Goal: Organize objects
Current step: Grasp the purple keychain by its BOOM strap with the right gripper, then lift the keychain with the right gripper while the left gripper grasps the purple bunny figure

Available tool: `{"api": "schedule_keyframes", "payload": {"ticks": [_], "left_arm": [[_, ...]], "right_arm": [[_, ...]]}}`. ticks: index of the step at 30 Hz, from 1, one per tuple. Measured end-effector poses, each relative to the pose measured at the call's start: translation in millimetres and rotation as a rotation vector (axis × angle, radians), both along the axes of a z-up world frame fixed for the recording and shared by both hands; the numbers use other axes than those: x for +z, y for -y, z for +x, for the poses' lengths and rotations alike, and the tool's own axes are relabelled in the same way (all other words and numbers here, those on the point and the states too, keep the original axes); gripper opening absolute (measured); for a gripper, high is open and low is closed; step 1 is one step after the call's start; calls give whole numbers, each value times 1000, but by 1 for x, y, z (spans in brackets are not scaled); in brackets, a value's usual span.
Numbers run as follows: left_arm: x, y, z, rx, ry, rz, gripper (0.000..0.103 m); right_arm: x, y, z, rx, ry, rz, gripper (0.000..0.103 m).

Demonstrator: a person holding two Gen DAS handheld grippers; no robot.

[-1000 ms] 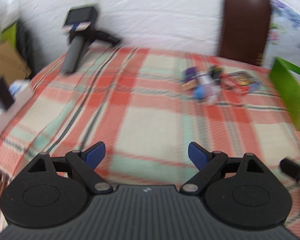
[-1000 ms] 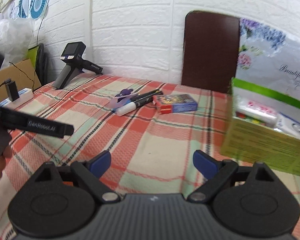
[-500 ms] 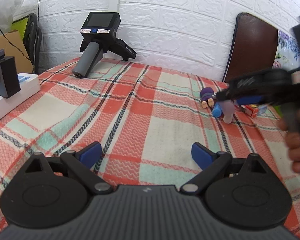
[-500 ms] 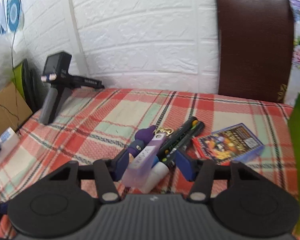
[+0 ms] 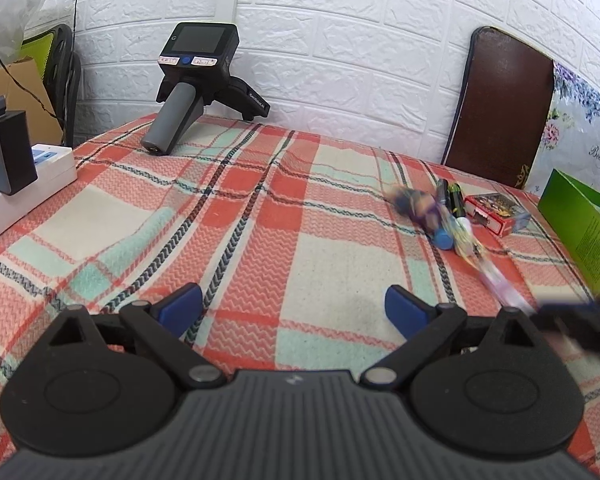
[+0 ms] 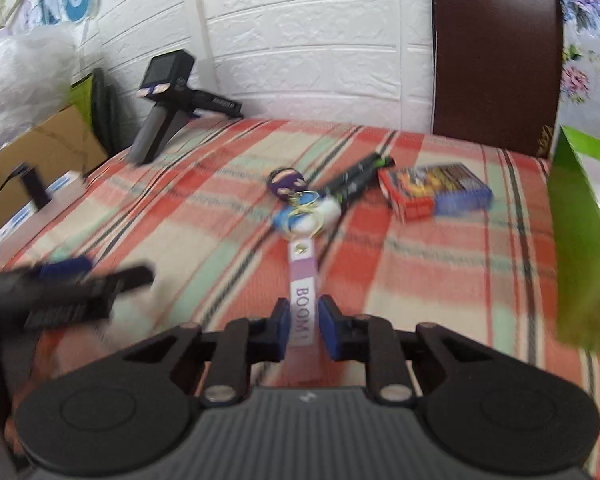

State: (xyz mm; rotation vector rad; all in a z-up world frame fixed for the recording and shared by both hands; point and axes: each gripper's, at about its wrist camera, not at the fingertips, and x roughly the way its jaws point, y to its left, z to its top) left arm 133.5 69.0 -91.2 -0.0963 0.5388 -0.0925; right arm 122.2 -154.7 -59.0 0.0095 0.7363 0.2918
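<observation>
A keychain lies stretched across the plaid cloth, with a lilac strap (image 6: 303,280) printed "BOOM!", a gold ring and a purple figure (image 6: 286,182). My right gripper (image 6: 304,324) is shut on the strap's near end. The strap shows as a blurred streak (image 5: 496,280) in the left wrist view, running toward the dark, blurred right gripper (image 5: 572,320). Black markers (image 6: 356,178), a blue-capped white tube (image 5: 444,238) and a red-and-blue card box (image 6: 436,192) lie beside the figure. My left gripper (image 5: 294,308) hangs open over bare cloth, holding nothing.
A green box (image 6: 580,248) stands at the right edge. At the back left a spare handheld gripper device (image 5: 196,80) rests on the cloth. A white power strip (image 5: 40,184) with a black adapter (image 5: 6,152) sits at far left. A brown chair back (image 5: 500,108) leans against the wall.
My right gripper went to the pile, shut on the keychain strap and pulled back, drawing the strap out straight. The left gripper settled low over the cloth and stayed open.
</observation>
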Motion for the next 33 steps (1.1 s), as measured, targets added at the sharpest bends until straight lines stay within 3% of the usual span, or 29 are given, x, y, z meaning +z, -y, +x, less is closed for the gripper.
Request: {"api": "schedule_keyframes", "payload": {"ticks": [8, 10, 13, 17, 19, 23, 27, 28, 30, 31, 33], "left_arm": [[6, 9, -1, -20, -67, 48, 99], [14, 15, -8, -48, -105, -21, 99], [26, 30, -16, -159, -178, -171, 95], [34, 62, -15, -246, -285, -218, 90], [37, 74, -15, -244, -291, -193, 90], [47, 87, -13, -185, -195, -43, 92], [54, 96, 0, -222, -145, 50, 92], [52, 101, 5, -255, -150, 76, 92], [45, 110, 14, -295, -209, 128, 89], [39, 112, 17, -313, -246, 138, 80], [32, 107, 15, -344, -303, 80, 78]], "right_arm": [[0, 46, -103, -10, 38, -88, 18], [2, 56, -115, -13, 31, -67, 19], [6, 65, -123, -44, 62, -38, 31], [11, 67, -118, -22, 101, -14, 34], [12, 63, -114, 4, 123, -25, 36], [8, 56, -108, 40, 129, -44, 38], [-2, 55, -100, 66, 104, -63, 40], [-5, 54, -97, 65, 89, -70, 38], [-10, 53, -95, 63, 74, -67, 26], [-10, 52, -95, 58, 85, -76, 19], [-10, 51, -94, 47, 95, -83, 19]]}}
